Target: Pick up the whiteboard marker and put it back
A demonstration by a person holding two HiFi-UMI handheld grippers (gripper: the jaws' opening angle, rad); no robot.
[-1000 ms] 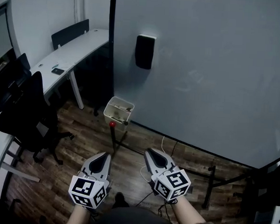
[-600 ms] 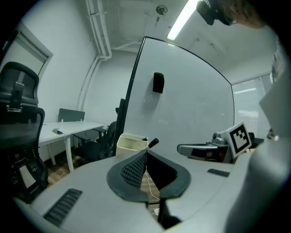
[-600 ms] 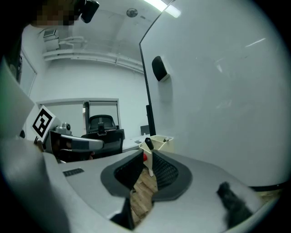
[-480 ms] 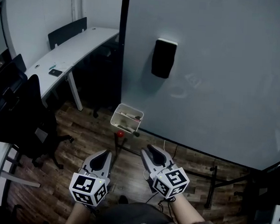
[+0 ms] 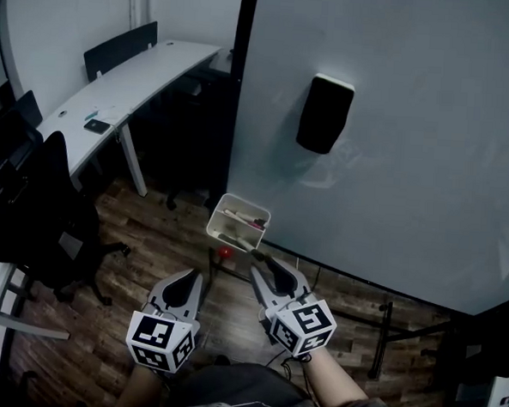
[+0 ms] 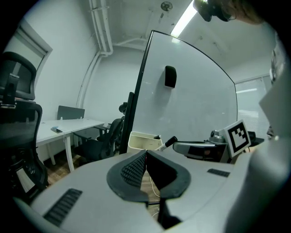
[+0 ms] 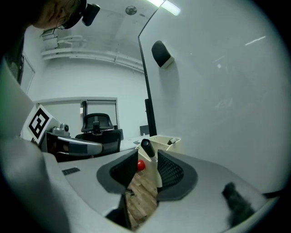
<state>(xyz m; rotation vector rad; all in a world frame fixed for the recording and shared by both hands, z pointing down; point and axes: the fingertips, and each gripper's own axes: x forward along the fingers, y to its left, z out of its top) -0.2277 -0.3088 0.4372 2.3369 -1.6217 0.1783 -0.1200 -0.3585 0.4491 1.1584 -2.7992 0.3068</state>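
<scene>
A whiteboard marker (image 7: 153, 169) with a black cap and white body stands between the jaws of my right gripper (image 7: 146, 154). It leans on the right pad, with a gap to the left pad, and the jaws are opening. In the head view the marker's tip (image 5: 257, 256) pokes out ahead of the right gripper (image 5: 262, 266), just short of the cream marker tray (image 5: 216, 226) under the whiteboard (image 5: 412, 165). The tray (image 7: 164, 141) holds other markers. My left gripper (image 5: 191, 279) hangs beside the right one, its jaws shut and empty (image 6: 145, 154).
A black eraser (image 5: 326, 114) sticks to the whiteboard above the tray. A red knob (image 5: 225, 252) sits on the stand below the tray. A curved white desk (image 5: 124, 83) and a black office chair (image 5: 34, 219) stand at left on the wood floor.
Both grippers have moved forward toward the whiteboard, and the tray now lies just ahead of the right gripper's tip. The marker's end shows beyond that tip.
</scene>
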